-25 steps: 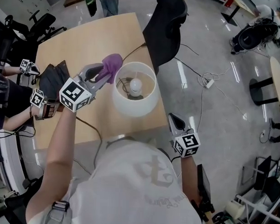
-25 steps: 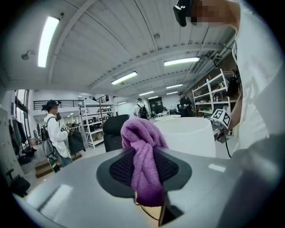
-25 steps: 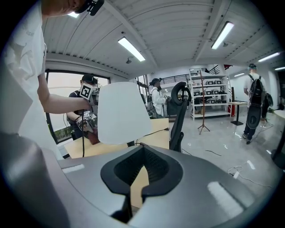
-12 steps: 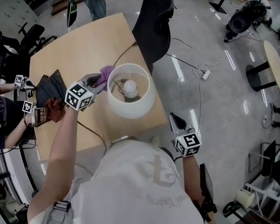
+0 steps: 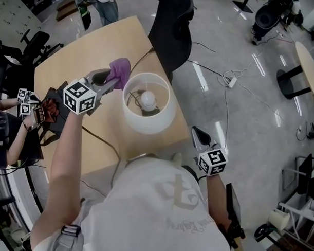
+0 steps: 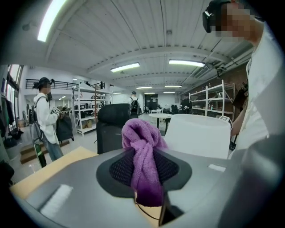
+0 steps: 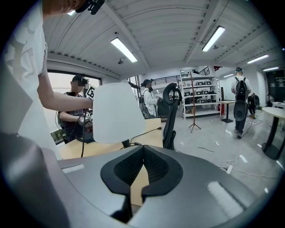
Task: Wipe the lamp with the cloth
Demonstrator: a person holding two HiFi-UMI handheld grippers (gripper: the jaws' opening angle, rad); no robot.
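Head view: our left gripper clamps the purple cloth, a soft, light wad bulging past its tips. The lamp stands just ahead and right of them on the table. We judge its white shade thin, light and easily tipped, so wiping contact belongs on the outer wall, gently. Our right gripper, jaws together and empty, hangs short of the lamp.
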